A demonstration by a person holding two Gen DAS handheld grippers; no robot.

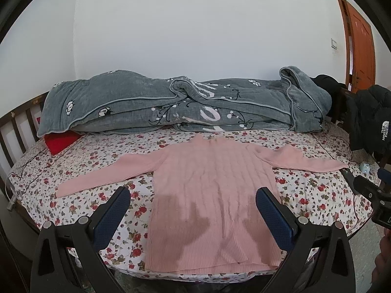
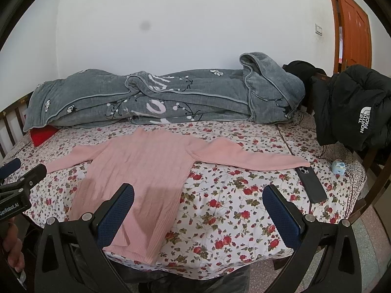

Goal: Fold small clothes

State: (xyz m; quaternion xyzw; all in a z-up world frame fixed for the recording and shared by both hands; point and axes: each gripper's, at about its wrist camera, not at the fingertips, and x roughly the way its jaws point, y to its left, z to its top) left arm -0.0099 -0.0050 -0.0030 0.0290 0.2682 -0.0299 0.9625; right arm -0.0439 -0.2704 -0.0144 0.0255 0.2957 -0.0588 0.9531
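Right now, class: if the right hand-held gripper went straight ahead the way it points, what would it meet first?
Probably the floral bedsheet, just right of the pink sweater. The open right hand-held gripper frames mostly bare sheet, with the sweater's hem edge near its left finger. Depth is hard to judge through the fisheye.

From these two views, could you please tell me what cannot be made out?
- Red item, both views: mostly under the grey quilt; its kind is unclear.
- Small blue object, both views: too small to identify.
- Phone, left view: cut off by the right gripper.
- Sweater hem, right view: partly behind the right gripper's finger.
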